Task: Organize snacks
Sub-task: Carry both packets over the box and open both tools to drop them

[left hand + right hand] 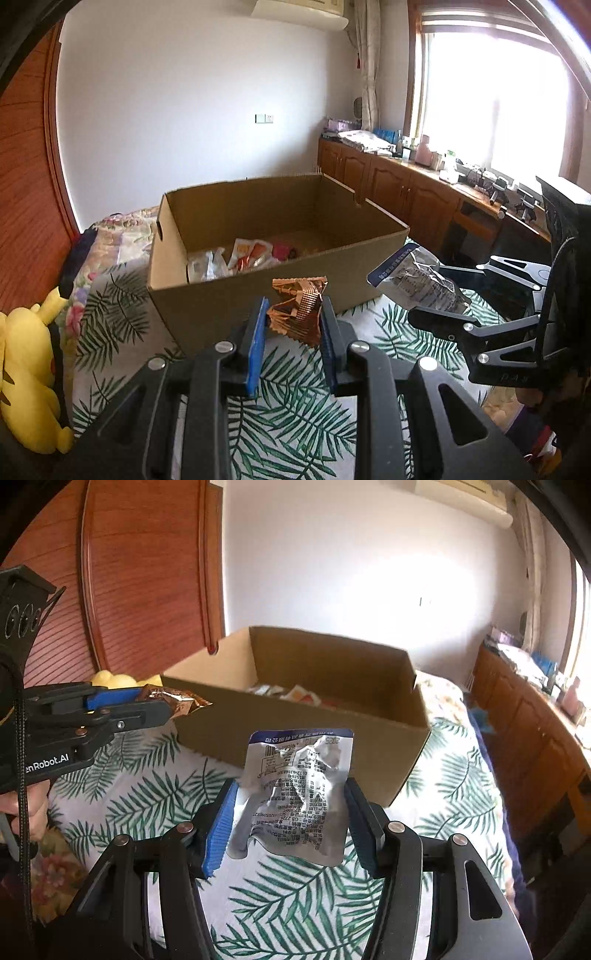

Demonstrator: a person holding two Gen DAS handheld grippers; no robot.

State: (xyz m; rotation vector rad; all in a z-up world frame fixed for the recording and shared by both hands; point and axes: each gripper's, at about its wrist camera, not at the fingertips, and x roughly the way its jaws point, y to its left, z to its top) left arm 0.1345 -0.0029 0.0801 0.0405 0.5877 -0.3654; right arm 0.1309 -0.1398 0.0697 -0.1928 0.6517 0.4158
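Copper wrapper [297,312]; silver-blue pouch [295,797]; brown box [258,291]; green-leaf sheet [295,897], possibly white.

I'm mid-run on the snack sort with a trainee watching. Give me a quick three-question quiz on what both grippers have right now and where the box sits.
1. Multiple choice: what does the left gripper hold? A) a crumpled copper-brown foil packet B) a yellow plush toy C) nothing
2. True or false: the silver foil pouch with a blue top band sits between the right gripper's pads, off the palm-leaf bedsheet.
3. Fill in: the open brown cardboard box already contains several ____.

Key: 1 A; 2 true; 3 snack packets.
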